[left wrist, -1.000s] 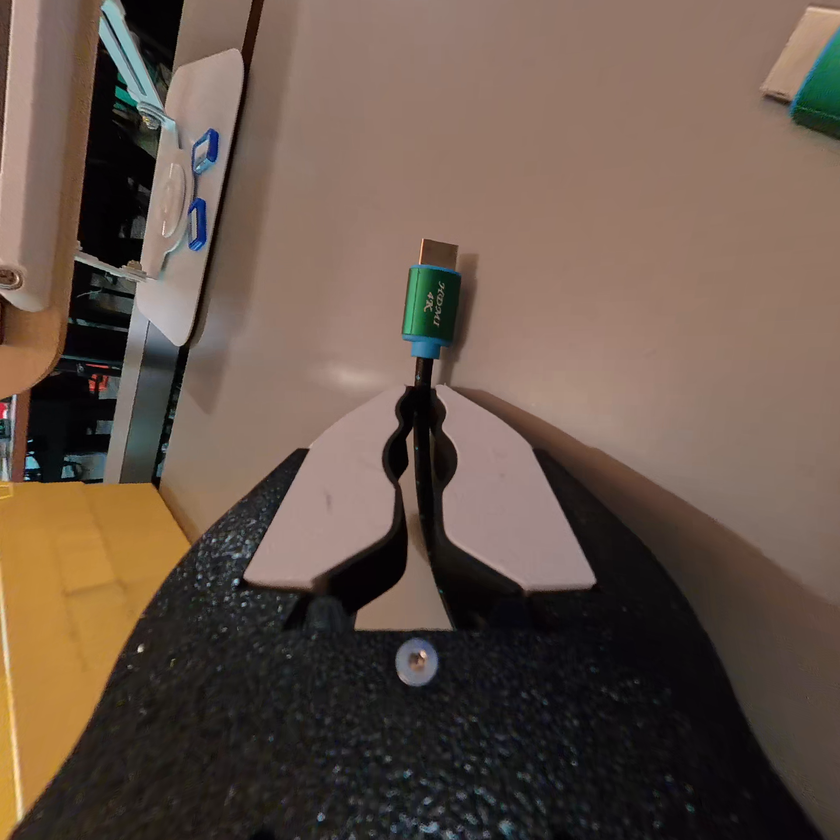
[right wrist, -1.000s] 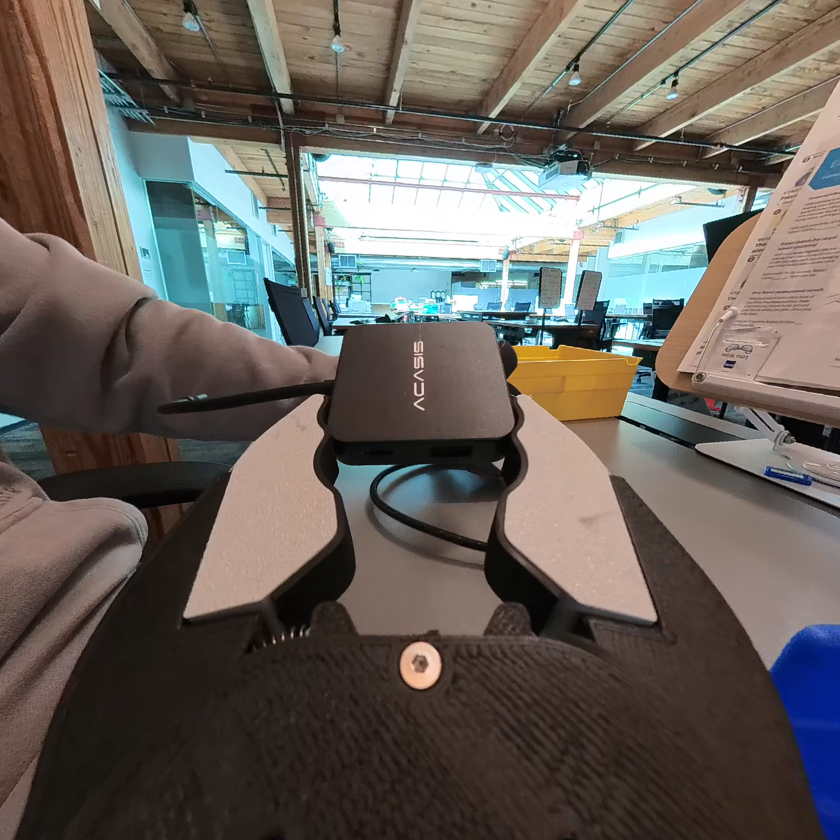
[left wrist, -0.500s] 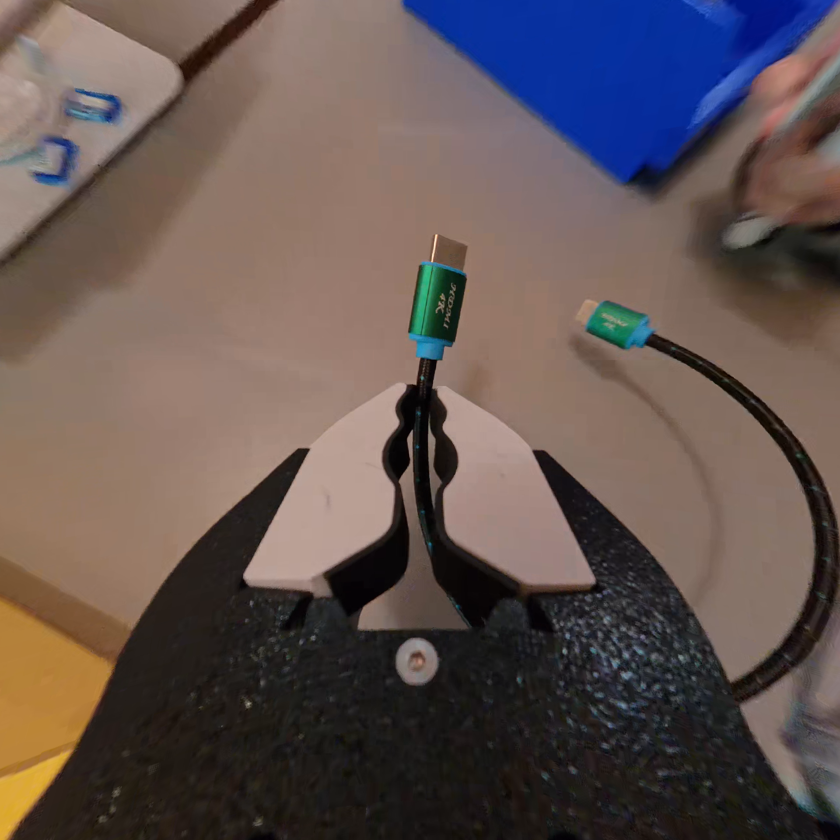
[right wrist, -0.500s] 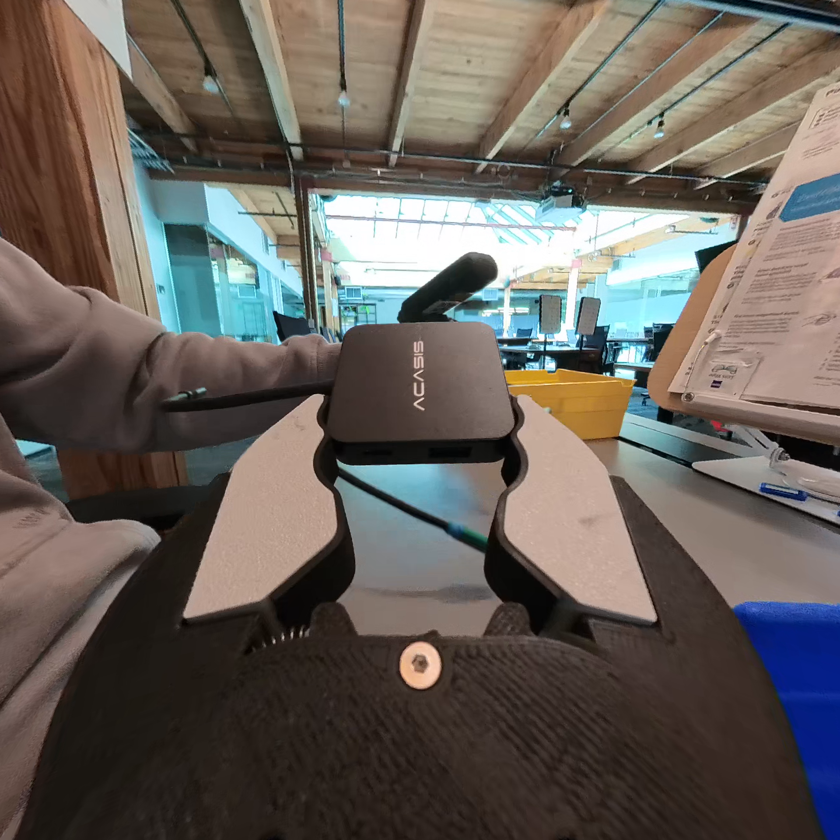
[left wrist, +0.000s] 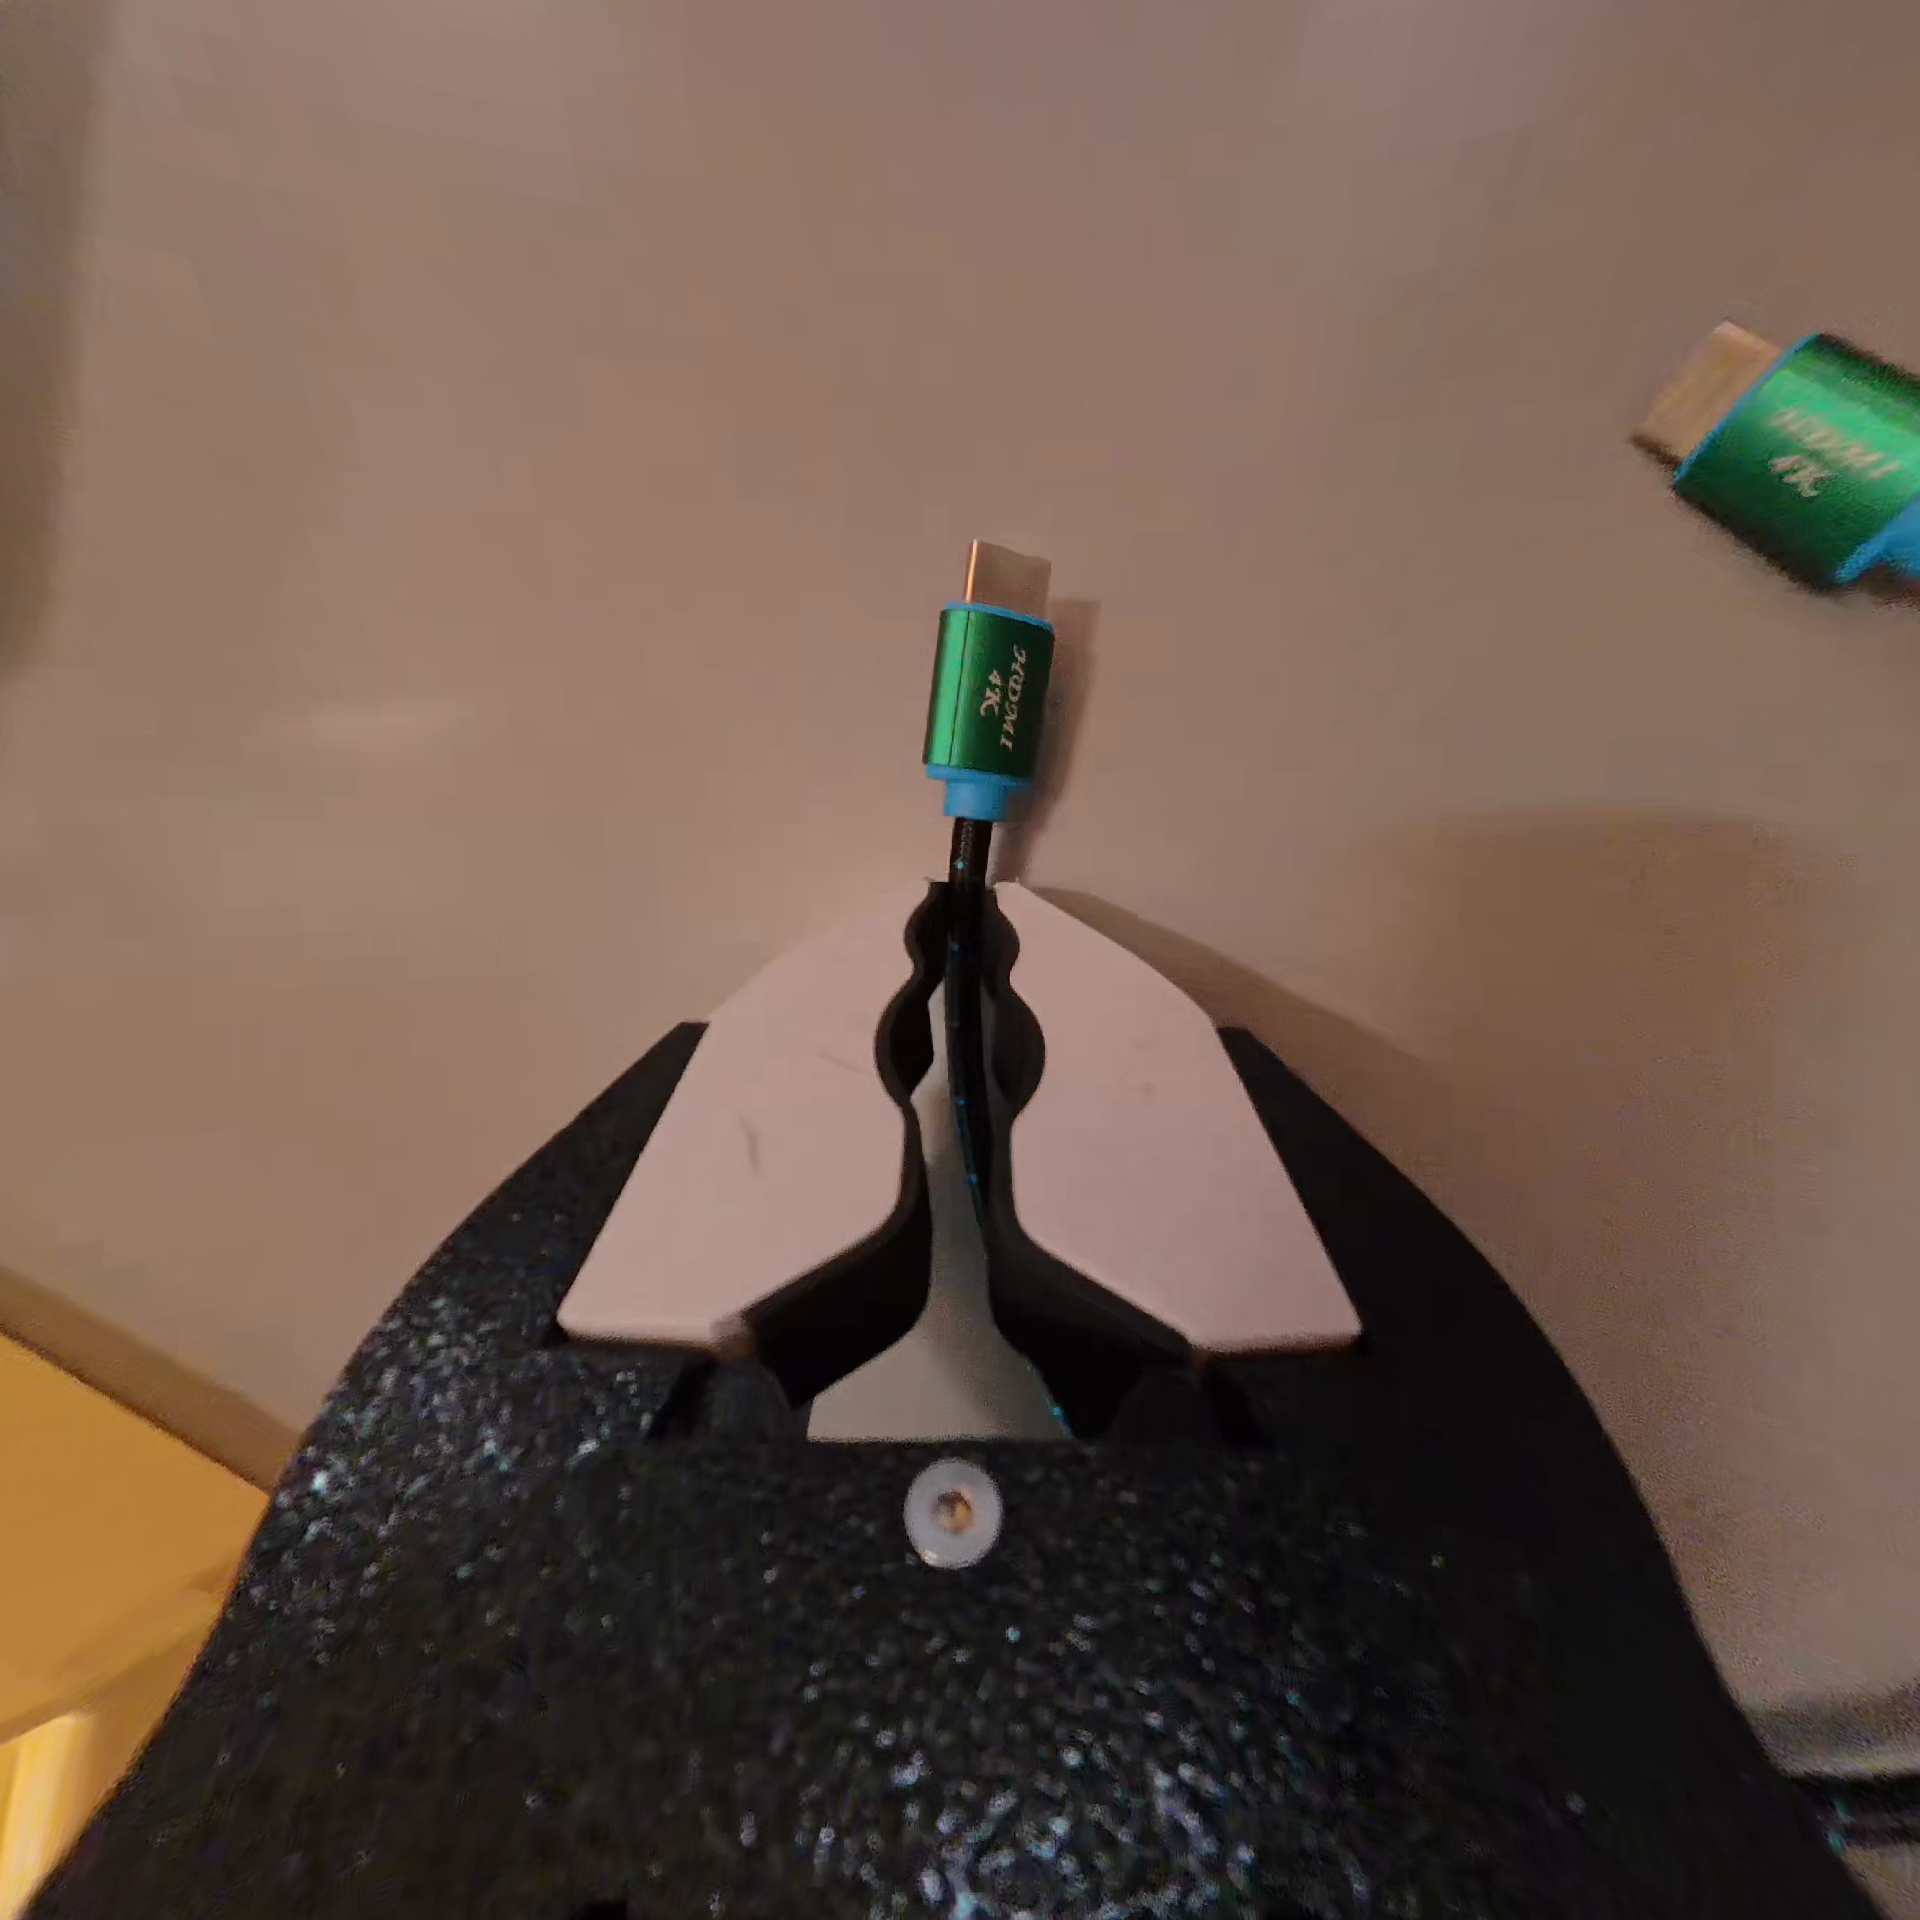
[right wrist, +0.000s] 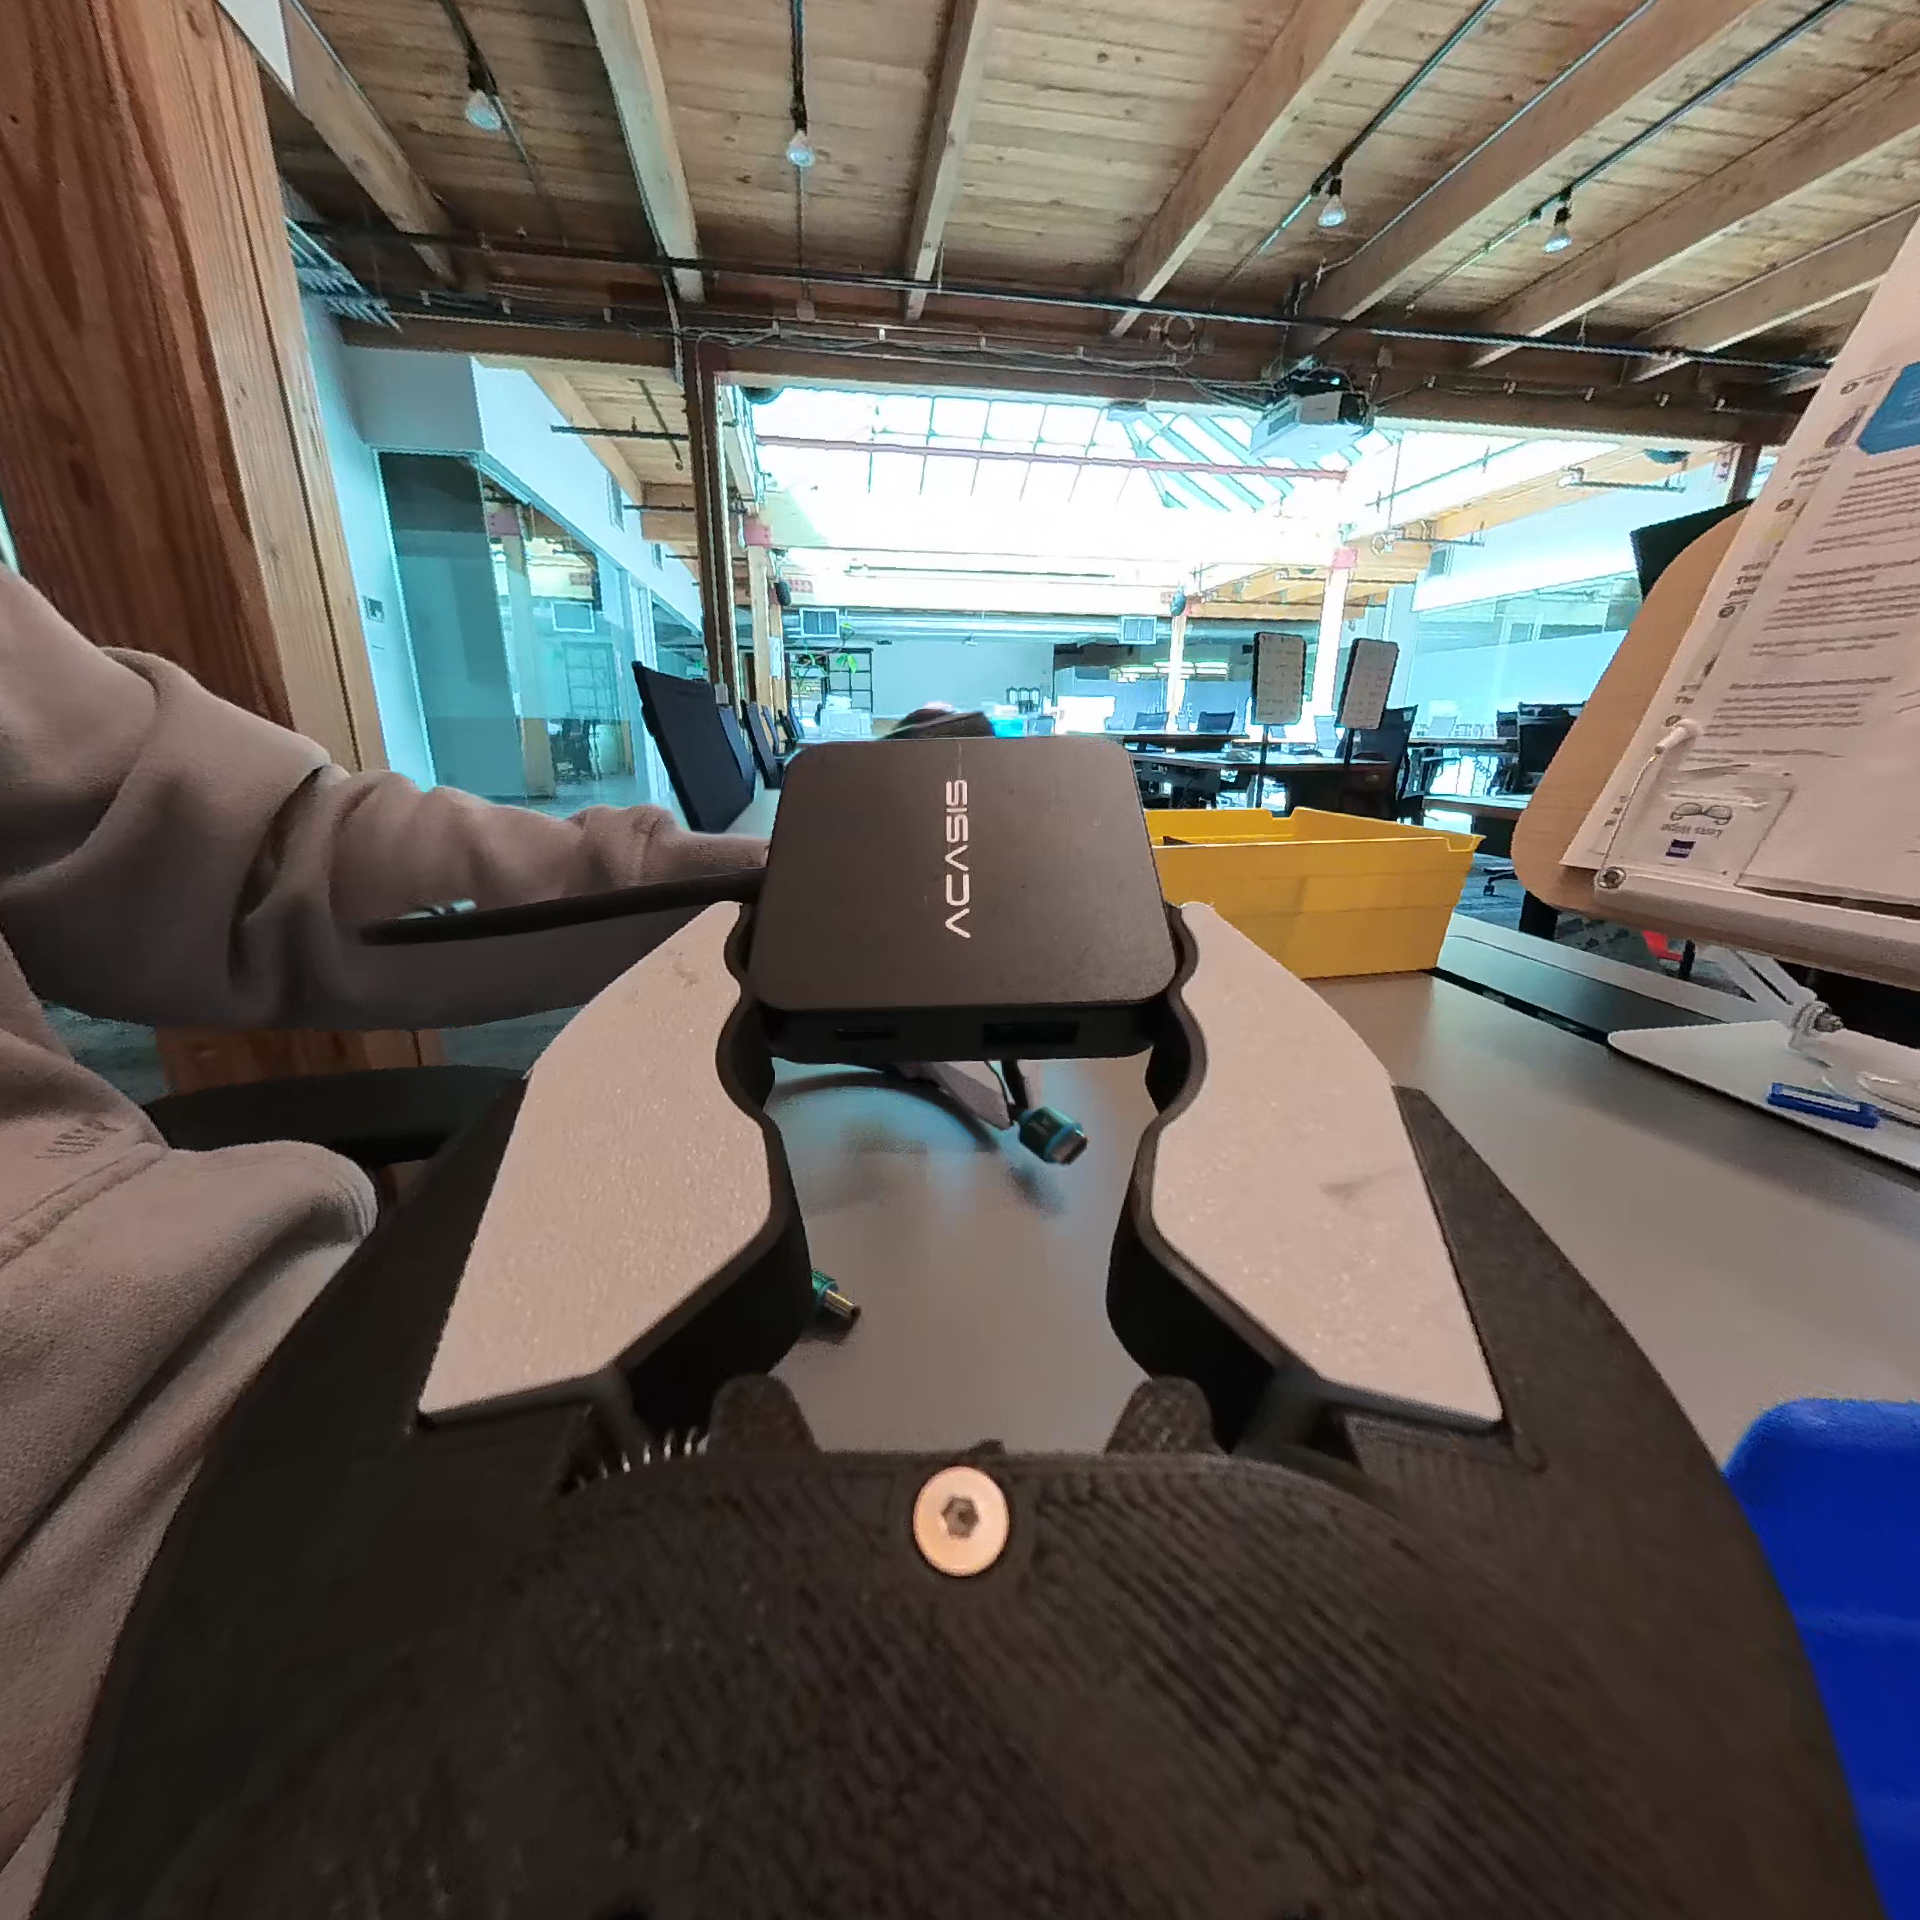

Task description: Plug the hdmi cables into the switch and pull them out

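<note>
My left gripper (left wrist: pixel 961 888) is shut on a black braided HDMI cable (left wrist: pixel 964 1039), just behind its green plug (left wrist: pixel 987 707), which points forward over the grey table (left wrist: pixel 416 520). A second green HDMI plug (left wrist: pixel 1808 468) shows at the right edge. My right gripper (right wrist: pixel 961 935) is shut on the black switch box (right wrist: pixel 961 873), held level above the table, its ports (right wrist: pixel 1029 1034) facing the camera. Below it a green plug (right wrist: pixel 1049 1135) hangs on its cable and another plug tip (right wrist: pixel 836 1299) lies by the left finger. A thin black cable (right wrist: pixel 561 914) leaves the switch's left side.
A person's grey sleeve (right wrist: pixel 260 862) reaches across at the left. A yellow bin (right wrist: pixel 1309 883) stands behind the switch, a document stand with papers (right wrist: pixel 1766 727) at the right, a blue bin (right wrist: pixel 1839 1610) at the lower right. A yellow surface (left wrist: pixel 104 1507) lies at the lower left.
The left gripper has swung with its plug, so the second plug now sits at the far right edge. In the right wrist view a green plug has come in under the switch.
</note>
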The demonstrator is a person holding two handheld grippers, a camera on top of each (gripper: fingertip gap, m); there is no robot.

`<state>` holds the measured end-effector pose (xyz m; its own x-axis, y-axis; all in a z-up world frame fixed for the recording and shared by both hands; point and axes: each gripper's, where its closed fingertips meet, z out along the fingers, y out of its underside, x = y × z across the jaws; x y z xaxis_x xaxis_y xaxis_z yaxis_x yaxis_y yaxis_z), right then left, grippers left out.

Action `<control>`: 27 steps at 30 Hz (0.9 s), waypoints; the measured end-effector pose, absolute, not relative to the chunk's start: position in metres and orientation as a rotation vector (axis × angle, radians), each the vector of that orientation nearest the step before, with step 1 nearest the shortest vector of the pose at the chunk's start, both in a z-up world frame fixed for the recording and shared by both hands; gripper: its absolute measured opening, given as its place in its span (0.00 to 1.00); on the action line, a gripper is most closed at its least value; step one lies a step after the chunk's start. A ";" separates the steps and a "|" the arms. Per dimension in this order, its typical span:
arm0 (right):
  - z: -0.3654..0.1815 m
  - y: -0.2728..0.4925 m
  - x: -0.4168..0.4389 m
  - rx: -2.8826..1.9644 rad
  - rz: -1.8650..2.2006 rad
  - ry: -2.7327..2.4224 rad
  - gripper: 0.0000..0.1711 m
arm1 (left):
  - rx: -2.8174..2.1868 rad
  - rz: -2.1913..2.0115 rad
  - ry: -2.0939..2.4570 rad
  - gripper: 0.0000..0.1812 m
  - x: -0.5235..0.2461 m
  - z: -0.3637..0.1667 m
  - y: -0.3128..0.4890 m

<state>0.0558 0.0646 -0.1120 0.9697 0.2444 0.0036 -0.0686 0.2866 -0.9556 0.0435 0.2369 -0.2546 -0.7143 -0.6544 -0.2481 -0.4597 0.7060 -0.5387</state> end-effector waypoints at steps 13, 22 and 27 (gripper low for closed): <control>-0.117 0.069 0.052 -1.295 0.204 -0.177 0.42 | -0.540 -0.376 2.169 0.19 0.069 -0.245 0.215; -0.119 0.070 0.052 -1.312 0.193 -0.182 0.42 | -0.460 -0.294 2.132 0.12 0.083 -0.248 0.203; -0.121 0.071 0.052 -1.325 0.179 -0.183 0.42 | -0.500 -0.258 2.078 0.12 0.086 -0.245 0.209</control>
